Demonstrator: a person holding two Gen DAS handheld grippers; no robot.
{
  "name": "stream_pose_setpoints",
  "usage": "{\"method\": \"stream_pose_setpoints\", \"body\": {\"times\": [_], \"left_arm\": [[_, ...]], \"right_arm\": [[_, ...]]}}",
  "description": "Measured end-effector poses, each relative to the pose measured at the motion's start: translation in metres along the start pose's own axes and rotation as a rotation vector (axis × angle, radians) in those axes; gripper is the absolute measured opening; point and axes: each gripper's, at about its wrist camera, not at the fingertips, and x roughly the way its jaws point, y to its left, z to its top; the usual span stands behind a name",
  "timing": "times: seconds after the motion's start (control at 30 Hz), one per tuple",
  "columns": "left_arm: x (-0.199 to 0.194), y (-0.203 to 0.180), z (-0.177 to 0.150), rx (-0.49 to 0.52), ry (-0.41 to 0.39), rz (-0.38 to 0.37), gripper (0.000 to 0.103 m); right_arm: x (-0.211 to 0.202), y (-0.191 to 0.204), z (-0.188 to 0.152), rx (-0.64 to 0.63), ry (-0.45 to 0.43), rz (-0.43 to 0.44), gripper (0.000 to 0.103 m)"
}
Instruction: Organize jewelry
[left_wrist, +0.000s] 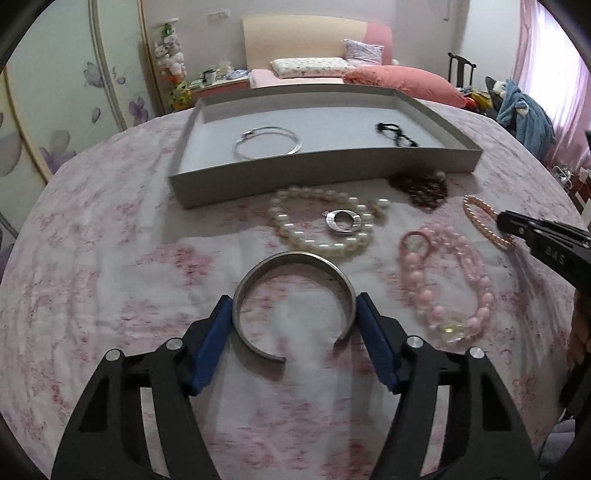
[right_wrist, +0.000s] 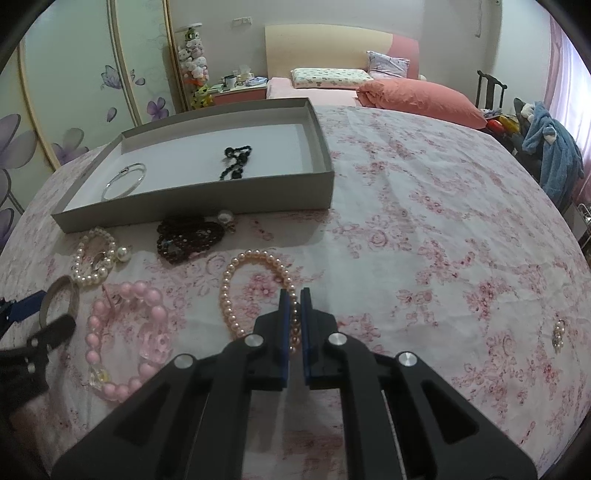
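My left gripper (left_wrist: 295, 301) is shut on a grey metal cuff bangle (left_wrist: 293, 258), its blue pads pressing both sides, low over the floral cloth. My right gripper (right_wrist: 294, 293) is shut on a small pink pearl bracelet (right_wrist: 231, 291), which also shows in the left wrist view (left_wrist: 476, 212). A grey tray (left_wrist: 192, 190) at the back holds a thin silver bangle (left_wrist: 267, 142) and a black bead piece (left_wrist: 395, 134). On the cloth lie a white pearl bracelet (left_wrist: 314, 225) with a silver ring (left_wrist: 345, 220), a pink bead necklace (left_wrist: 443, 284) and dark brown beads (left_wrist: 421, 188).
The table is covered with a pink floral cloth (right_wrist: 424, 229). A small pearl earring (right_wrist: 557, 336) lies at the right. A bed (right_wrist: 369, 88) and a chair with blue clothing (right_wrist: 550, 147) stand behind the table.
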Motion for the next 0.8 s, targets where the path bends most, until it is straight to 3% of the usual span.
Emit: {"method": "stream_pose_setpoints", "body": {"times": [0.17,0.3,0.67,0.8], "left_arm": [[0.000,0.020,0.001,-0.004,0.000,0.011,0.068],[0.001,0.025,-0.002,-0.006,-0.004,0.026,0.080],[0.002,0.027,-0.001,-0.029,-0.004,0.022,0.083],[0.003,0.028,0.000,-0.030,-0.001,0.025,0.083]], "right_arm": [[0.000,0.015,-0.001,-0.031,0.000,0.017,0.007],[0.000,0.014,-0.002,-0.023,0.000,0.022,0.008],[0.001,0.015,-0.003,-0.024,0.000,0.033,0.014],[0.002,0.019,0.001,-0.043,0.010,0.031,0.030]]}}
